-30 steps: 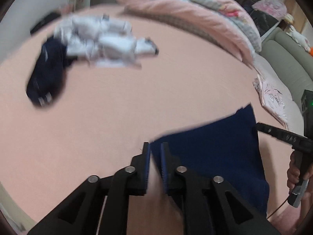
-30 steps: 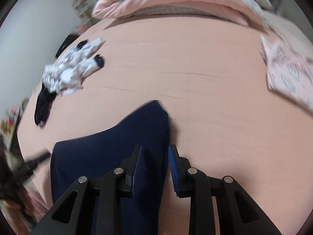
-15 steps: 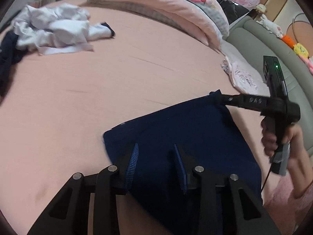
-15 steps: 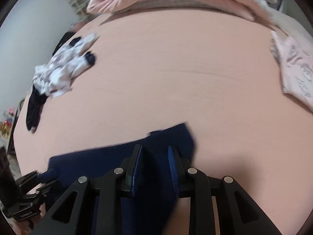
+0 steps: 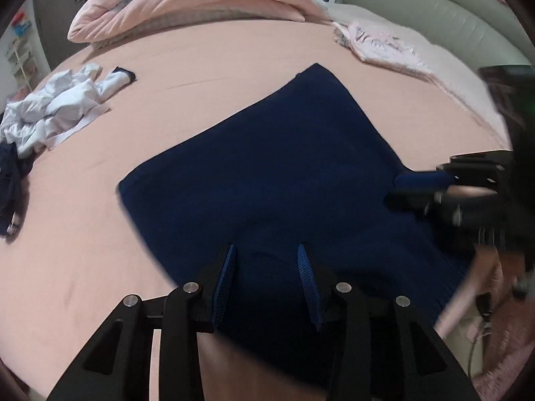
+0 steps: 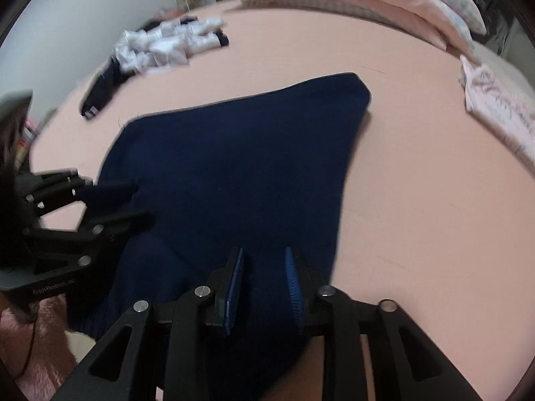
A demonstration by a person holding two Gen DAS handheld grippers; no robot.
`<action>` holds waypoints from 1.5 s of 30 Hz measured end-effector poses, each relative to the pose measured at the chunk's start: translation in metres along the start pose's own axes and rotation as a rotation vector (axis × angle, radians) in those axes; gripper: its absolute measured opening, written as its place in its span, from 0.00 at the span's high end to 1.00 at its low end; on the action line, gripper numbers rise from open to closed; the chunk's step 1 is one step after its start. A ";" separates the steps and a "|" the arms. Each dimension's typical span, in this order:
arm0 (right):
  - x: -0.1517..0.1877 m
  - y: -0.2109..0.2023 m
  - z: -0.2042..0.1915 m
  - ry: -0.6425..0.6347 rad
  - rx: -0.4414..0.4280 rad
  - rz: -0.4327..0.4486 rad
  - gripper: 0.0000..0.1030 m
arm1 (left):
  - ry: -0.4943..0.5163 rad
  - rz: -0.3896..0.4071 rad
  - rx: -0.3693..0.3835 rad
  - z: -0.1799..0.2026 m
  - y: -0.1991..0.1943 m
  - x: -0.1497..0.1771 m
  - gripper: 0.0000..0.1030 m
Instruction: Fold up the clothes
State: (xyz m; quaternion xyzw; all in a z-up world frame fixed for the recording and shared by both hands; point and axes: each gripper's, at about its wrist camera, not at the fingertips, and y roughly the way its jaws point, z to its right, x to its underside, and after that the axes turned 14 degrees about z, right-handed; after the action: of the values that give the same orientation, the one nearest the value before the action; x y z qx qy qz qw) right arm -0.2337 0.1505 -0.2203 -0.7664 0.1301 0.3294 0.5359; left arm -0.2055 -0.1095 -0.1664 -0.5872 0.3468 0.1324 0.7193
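A navy blue garment lies spread flat on the pink bed sheet; it also shows in the right wrist view. My left gripper is open and empty, just above the garment's near part. My right gripper is open and empty, over the garment's near right part. The right gripper shows at the right of the left wrist view, and the left gripper at the left of the right wrist view, each over a near side of the garment.
A crumpled white garment and a dark garment lie at the far left of the bed. A pink patterned cloth lies at the right. A pink duvet is piled at the back, with a grey-green headboard behind.
Both grippers have pulled back towards the near edge. The navy garment, lifted at its corner before, now lies spread flat. The left gripper, shut a second ago, stands open.
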 end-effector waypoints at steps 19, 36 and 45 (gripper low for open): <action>0.038 -0.047 -0.008 -0.084 0.066 -0.024 0.59 | 0.019 -0.008 -0.022 0.040 -0.012 0.020 0.64; -0.046 0.000 0.080 0.364 -0.040 0.029 0.56 | -0.650 0.099 0.057 -0.092 0.013 0.008 0.65; -0.083 0.063 0.074 0.337 -0.034 0.053 0.56 | -0.666 0.144 0.134 -0.094 0.036 -0.011 0.71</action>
State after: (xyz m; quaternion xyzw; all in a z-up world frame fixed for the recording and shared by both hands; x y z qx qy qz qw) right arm -0.3581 0.1798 -0.2288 -0.8161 0.2326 0.2122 0.4845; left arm -0.2675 -0.1850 -0.1925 -0.4372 0.1413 0.3441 0.8188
